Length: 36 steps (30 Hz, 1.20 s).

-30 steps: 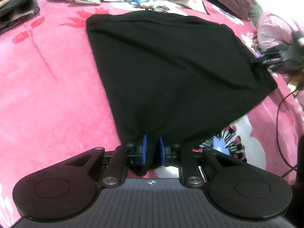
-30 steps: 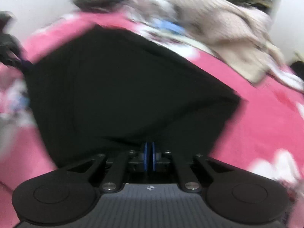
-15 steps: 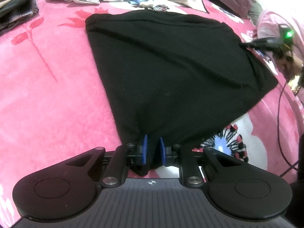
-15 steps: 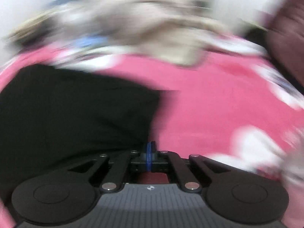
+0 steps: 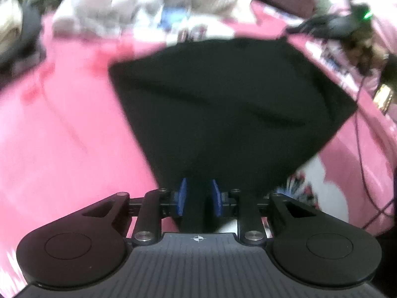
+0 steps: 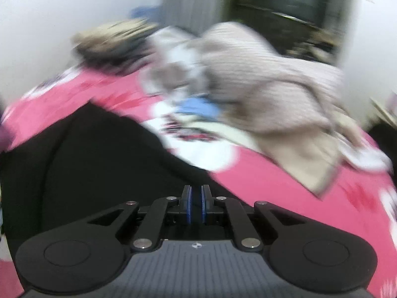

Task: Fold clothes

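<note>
Both grippers grip a black garment point(image 5: 223, 104) on the pink blanket point(image 5: 62, 136): the left gripper point(image 5: 198, 193) pinches its near edge, the right gripper point(image 6: 196, 204), nearly closed, another edge. A fold appears underway; next, carry both edges across evenly.

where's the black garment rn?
Black garment lies spread on the pink blanket, centre of the left wrist view, its near edge between the left claw pads; unfolded clothes pile behind it.

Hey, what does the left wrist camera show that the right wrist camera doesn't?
Only the left wrist view shows the left gripper clamped on black cloth, plus a dark cable and a green light. Only the right wrist view shows the right gripper, jaws nearly closed, and a dark doorway. Both show the black garment, the pink blanket and the beige knit pile.
</note>
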### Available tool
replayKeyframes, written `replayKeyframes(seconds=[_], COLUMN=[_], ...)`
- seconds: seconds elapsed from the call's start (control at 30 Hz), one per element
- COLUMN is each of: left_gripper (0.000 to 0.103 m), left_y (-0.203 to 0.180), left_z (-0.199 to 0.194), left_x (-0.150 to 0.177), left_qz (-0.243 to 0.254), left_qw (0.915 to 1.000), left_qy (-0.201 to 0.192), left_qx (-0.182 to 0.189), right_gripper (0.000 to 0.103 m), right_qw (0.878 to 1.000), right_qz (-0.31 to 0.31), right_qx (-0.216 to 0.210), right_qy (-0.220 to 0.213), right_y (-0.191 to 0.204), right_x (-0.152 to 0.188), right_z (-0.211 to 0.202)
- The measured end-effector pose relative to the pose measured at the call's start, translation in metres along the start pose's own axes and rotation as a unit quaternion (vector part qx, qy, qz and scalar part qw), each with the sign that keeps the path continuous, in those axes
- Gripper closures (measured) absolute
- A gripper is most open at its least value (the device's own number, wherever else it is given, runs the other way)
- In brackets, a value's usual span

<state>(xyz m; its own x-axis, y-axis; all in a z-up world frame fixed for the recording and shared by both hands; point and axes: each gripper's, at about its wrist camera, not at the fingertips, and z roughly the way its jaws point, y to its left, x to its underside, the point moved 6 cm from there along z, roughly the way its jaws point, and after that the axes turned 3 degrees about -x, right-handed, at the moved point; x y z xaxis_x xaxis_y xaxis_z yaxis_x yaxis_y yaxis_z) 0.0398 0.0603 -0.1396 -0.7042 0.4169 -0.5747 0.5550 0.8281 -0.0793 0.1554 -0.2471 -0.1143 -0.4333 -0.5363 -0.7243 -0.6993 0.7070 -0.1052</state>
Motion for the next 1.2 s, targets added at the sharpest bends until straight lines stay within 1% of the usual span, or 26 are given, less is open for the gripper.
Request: replayKeyframes(seconds=[0.1,0.17,0.23,0.33,0.37,0.4,0.43,0.5,0.57,0.67,0.8,0.87,0.93,1.0,1.17,1.2], left_gripper=[0.076,0.076,0.076,0.076,0.076,0.076,0.076,0.076,0.076,0.076,0.076,0.076,0.076,0.076,0.076,0.076], left_y=[0.000,-0.003,-0.004,-0.001,0.000,-0.001,-0.001,0.000,0.001,0.002,0.007,0.010,0.011,0.012,0.011,0.010], left_z=[0.021,0.046,0.072,0.105,0.114,0.118,0.121,0.127,0.133,0.144,0.144,0.140,0.137,0.137,0.138,0.139], left_x=[-0.040,-0.066,-0.087,-0.108,-0.114,-0.117,-0.121,-0.127,-0.132,-0.133,-0.131,-0.129,-0.127,-0.124,-0.123,-0.122], left_qz=[0.037,0.064,0.084,0.106,0.120,0.130,0.138,0.145,0.150,0.170,0.179,0.178,0.178,0.186,0.189,0.191], left_qw=[0.9984,0.9958,0.9935,0.9913,0.9897,0.9883,0.9870,0.9861,0.9853,0.9829,0.9804,0.9805,0.9801,0.9787,0.9780,0.9776], left_qy=[-0.044,-0.065,-0.077,-0.077,-0.077,-0.080,-0.082,-0.082,-0.081,-0.065,-0.064,-0.062,-0.061,-0.059,-0.061,-0.063], left_qx=[0.000,0.005,0.001,0.003,0.000,-0.001,-0.002,0.006,0.015,0.030,0.051,0.057,0.062,0.065,0.064,0.061], right_gripper=[0.096,0.096,0.096,0.096,0.096,0.095,0.091,0.088,0.088,0.088,0.088,0.088,0.086,0.079,0.078,0.082], right_qw=[0.998,0.995,0.994,0.992,0.992,0.991,0.991,0.989,0.988,0.985,0.979,0.976,0.974,0.973,0.971,0.970], right_qz=[-0.058,-0.083,-0.092,-0.099,-0.101,-0.103,-0.105,-0.110,-0.111,-0.113,-0.128,-0.138,-0.140,-0.142,-0.148,-0.154], right_qx=[-0.027,-0.032,-0.035,-0.047,-0.050,-0.054,-0.058,-0.066,-0.078,-0.099,-0.124,-0.133,-0.138,-0.143,-0.142,-0.138], right_qy=[0.027,0.044,0.051,0.059,0.061,0.064,0.066,0.071,0.078,0.087,0.101,0.107,0.110,0.114,0.126,0.126], right_y=[0.025,0.033,0.036,0.034,0.033,0.032,0.031,0.030,0.028,0.025,0.024,0.024,0.025,0.026,0.032,0.034], right_x=[-0.012,-0.015,-0.016,-0.019,-0.020,-0.021,-0.022,-0.025,-0.026,-0.027,-0.030,-0.032,-0.032,-0.033,-0.028,-0.028], right_z=[0.031,0.046,0.053,0.065,0.069,0.073,0.077,0.085,0.090,0.093,0.092,0.091,0.092,0.093,0.097,0.096])
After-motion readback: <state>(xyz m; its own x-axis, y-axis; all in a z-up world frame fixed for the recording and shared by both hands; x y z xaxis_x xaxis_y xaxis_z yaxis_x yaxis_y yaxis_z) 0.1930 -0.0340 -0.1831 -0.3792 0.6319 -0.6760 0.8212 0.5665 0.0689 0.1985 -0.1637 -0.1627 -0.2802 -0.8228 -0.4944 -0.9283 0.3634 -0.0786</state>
